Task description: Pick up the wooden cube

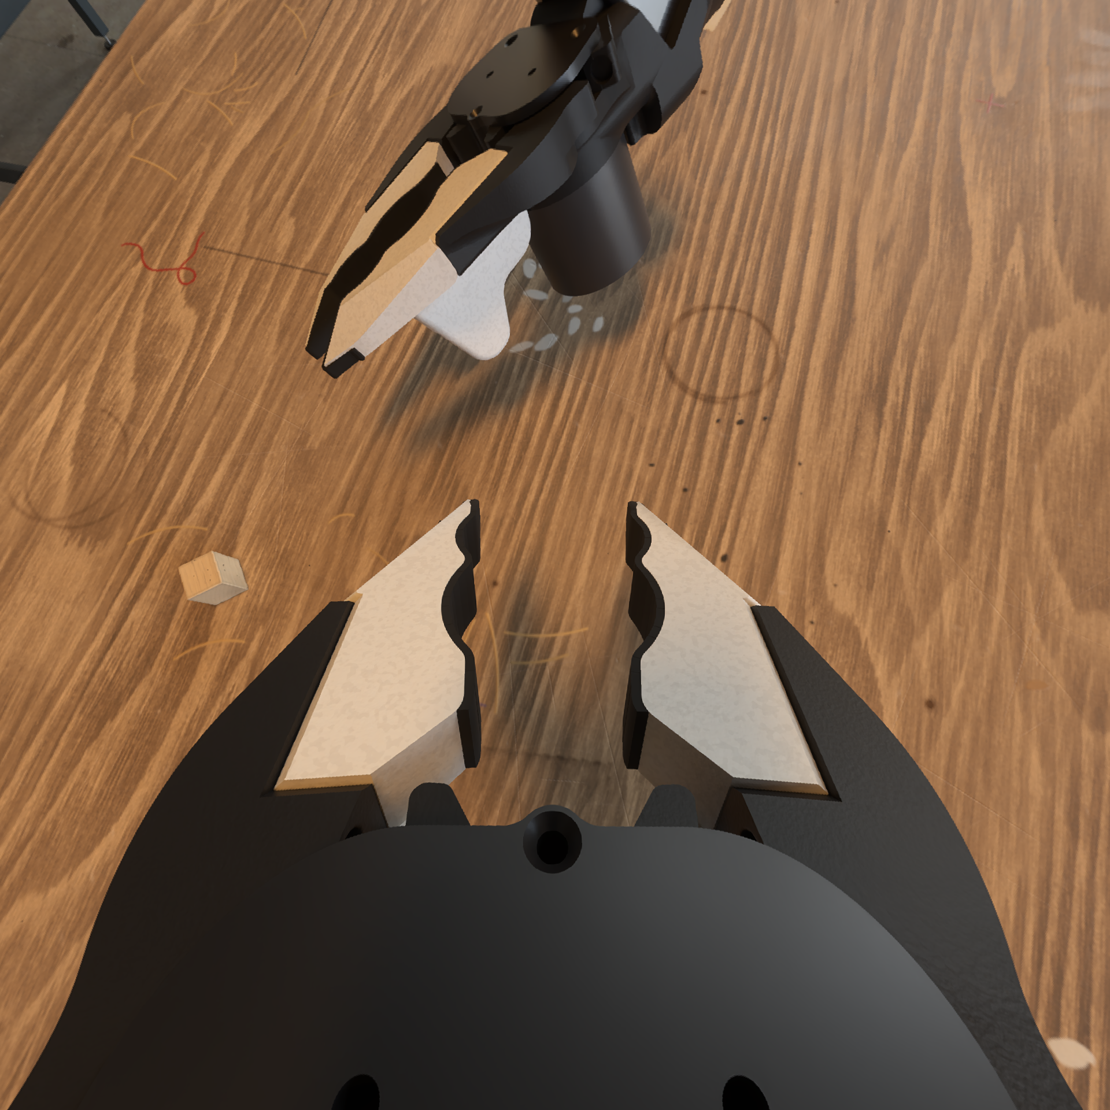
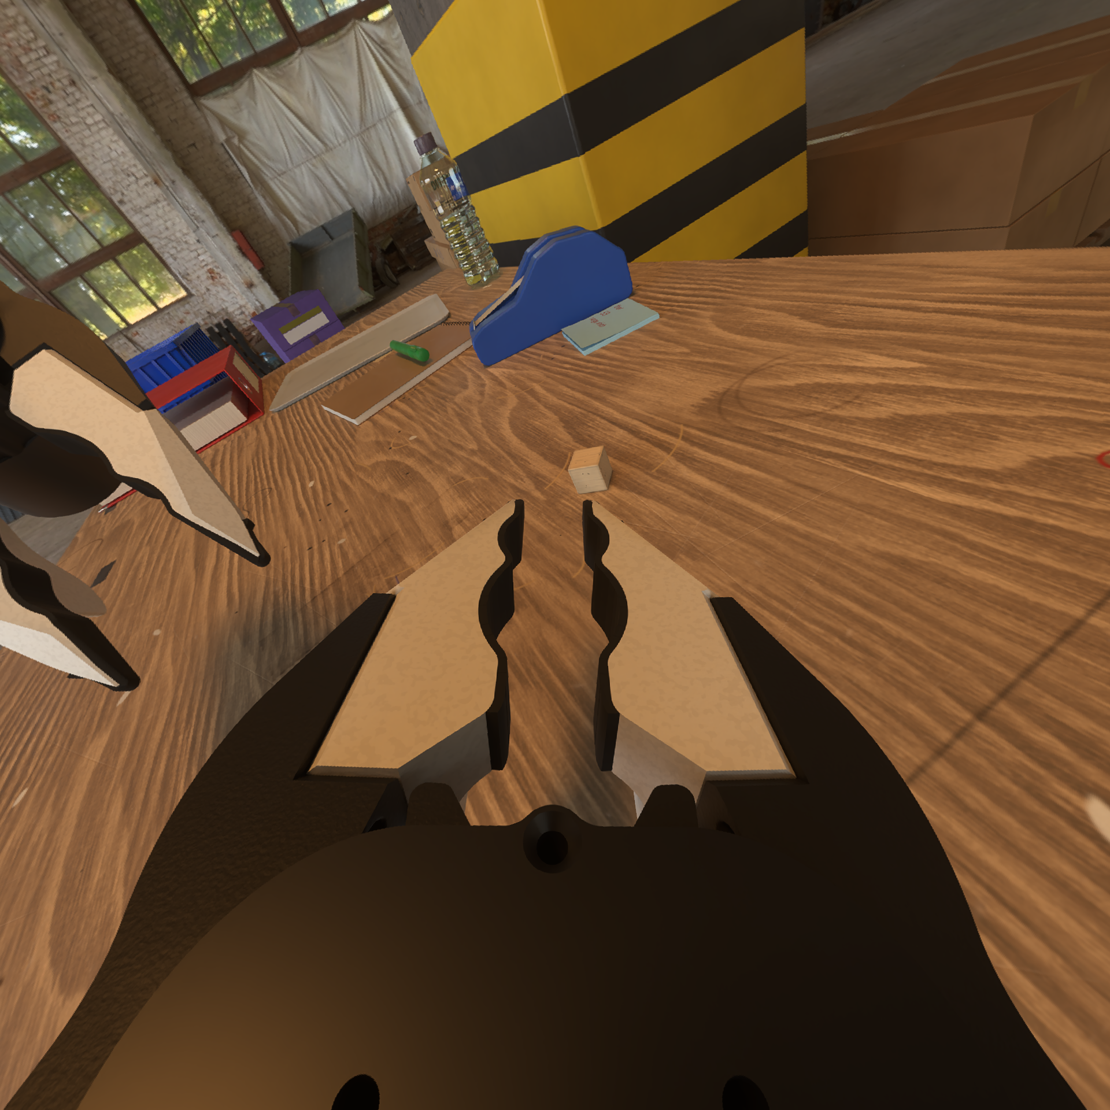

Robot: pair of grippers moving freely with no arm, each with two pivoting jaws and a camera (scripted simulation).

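A small pale wooden cube (image 1: 213, 578) lies on the wooden table (image 1: 841, 540), to the left of my left gripper (image 1: 552, 507), which is open, empty and hovering above the table. In the right wrist view the cube (image 2: 590, 470) sits just beyond the tips of my right gripper (image 2: 554, 504), slightly to their right. The right gripper's jaws stand a narrow gap apart with nothing between them. The right gripper also shows in the left wrist view (image 1: 330, 360), angled down toward the table. The left gripper (image 2: 195, 618) shows at the left of the right wrist view.
At the table's far side stand a blue tape dispenser (image 2: 549, 294), a plastic bottle (image 2: 459, 216), a light blue notebook (image 2: 606, 324), flat boards (image 2: 360, 354) with a green object (image 2: 409, 351), and a red box (image 2: 207, 396). A yellow-black pillar (image 2: 630, 120) stands behind. The table edge (image 1: 54, 150) runs at upper left.
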